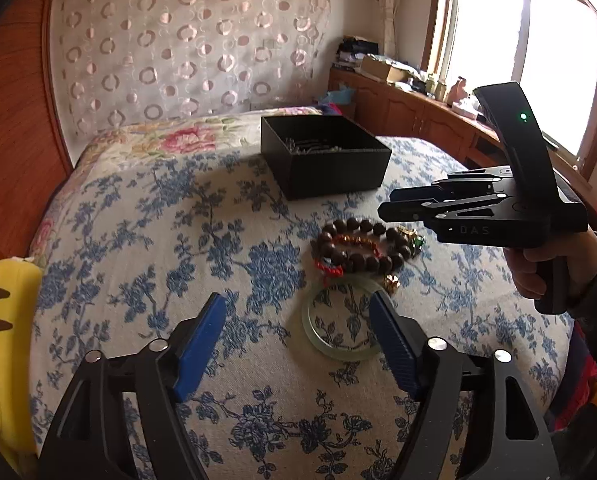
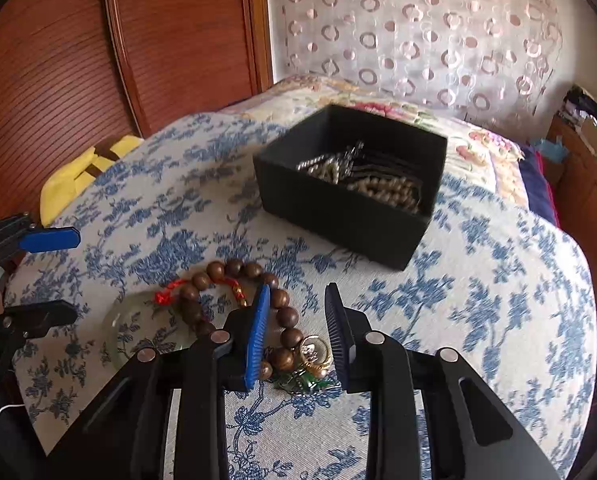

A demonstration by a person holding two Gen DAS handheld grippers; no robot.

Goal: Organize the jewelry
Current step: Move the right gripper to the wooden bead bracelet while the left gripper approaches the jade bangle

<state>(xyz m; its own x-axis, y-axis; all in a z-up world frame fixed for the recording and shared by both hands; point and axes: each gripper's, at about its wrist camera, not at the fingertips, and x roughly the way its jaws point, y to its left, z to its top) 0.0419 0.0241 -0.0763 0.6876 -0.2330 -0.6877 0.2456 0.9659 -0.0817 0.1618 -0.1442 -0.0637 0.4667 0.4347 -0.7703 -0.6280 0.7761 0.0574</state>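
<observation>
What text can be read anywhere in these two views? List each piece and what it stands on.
"DAS": pale letters on the black side of the right gripper, seen from the left wrist view.
No other readable text: the black box, the bead bracelet and the floral bedspread bear none.

We saw the right hand-held gripper (image 2: 296, 332) cover part of the wooden bead bracelet (image 2: 288, 314) and pale bangle (image 2: 114, 326); the black box (image 2: 338, 216) looked blurred, its contents indistinct.
</observation>
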